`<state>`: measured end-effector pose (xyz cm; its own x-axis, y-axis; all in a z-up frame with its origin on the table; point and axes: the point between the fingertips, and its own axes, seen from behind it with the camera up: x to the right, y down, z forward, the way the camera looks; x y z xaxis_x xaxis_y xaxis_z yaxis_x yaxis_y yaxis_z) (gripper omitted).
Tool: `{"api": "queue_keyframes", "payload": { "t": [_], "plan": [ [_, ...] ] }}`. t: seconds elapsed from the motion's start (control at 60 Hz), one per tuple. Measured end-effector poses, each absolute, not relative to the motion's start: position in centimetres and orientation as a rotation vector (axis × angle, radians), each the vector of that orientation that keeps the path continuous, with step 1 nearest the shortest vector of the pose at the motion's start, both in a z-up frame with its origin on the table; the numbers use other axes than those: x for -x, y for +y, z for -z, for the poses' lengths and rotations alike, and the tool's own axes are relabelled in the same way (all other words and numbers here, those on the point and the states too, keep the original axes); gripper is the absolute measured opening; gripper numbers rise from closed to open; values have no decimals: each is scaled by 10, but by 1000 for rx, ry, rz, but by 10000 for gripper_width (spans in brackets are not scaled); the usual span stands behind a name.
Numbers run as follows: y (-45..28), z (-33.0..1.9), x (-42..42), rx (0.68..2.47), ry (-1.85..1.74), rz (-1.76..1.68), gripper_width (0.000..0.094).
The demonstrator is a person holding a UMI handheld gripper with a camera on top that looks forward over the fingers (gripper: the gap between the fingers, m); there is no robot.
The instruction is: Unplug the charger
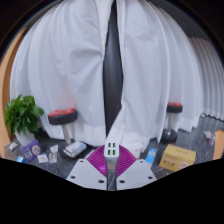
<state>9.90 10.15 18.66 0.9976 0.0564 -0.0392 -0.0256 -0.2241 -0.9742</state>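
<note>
My gripper [111, 166] is shut on a small white charger [111, 151] whose top face shows green port openings. The magenta pads [97, 161] press on it from both sides, with the white fingers [90, 177] meeting below it. The charger is held up in the air in front of a white curtain. No socket, power strip or cable shows around it.
White curtains [70, 60] with a dark gap [113, 60] fill the background. Two red-seated stools stand at left [62, 116] and right [175, 107]. A green plant [22, 115] and small clutter [40, 152] lie left; a cardboard box [178, 156] lies right.
</note>
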Motion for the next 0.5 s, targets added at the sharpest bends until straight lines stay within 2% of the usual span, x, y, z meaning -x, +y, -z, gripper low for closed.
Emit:
{"api": "queue_keyframes", "payload": {
  "t": [0.117, 0.217, 0.367, 0.417, 0.5],
  "plan": [
    [92, -77, -118, 1989, -2, -95, 119],
    [87, -24, -118, 2104, 16, -135, 152],
    [87, 0, -130, 2137, 52, -138, 232],
    [87, -1, -137, 2130, 47, -102, 331],
    [84, -2, -154, 2142, 33, -19, 560]
  ]
}}
